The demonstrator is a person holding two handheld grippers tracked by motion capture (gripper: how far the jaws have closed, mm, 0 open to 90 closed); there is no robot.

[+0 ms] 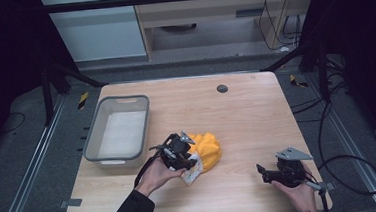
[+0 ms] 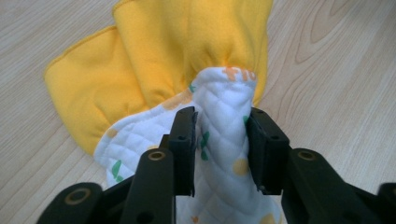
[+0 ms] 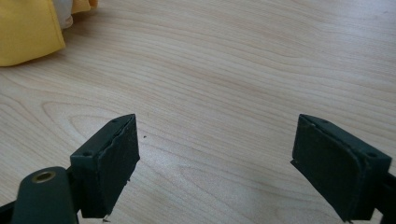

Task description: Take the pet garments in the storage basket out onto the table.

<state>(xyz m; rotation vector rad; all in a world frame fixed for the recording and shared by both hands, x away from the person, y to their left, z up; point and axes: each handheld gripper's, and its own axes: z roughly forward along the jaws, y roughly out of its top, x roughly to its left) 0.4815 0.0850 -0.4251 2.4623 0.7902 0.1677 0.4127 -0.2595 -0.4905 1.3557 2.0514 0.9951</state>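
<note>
I have the left gripper [image 2: 219,144] clamped on the cloth [image 1: 205,152]: in the left gripper view its two black jaws pinch a raised fold of the white quilted side, printed with green and orange marks, and the yellow side bunches up just beyond the jaw tips. From the high view the cloth lies crumpled on the wooden table [image 1: 246,112], right in front of that gripper and touching it, with my left hand [image 1: 156,174] behind it.

The right gripper [image 3: 215,163] I see well apart from the cloth, low over bare wood near the table's near edge, its jaws spread wide with nothing between them. In its own view a yellow corner of the cloth sits far off, ahead and to the left.

A grey bin [image 1: 119,133] stands beyond the left gripper, on its left side.
</note>
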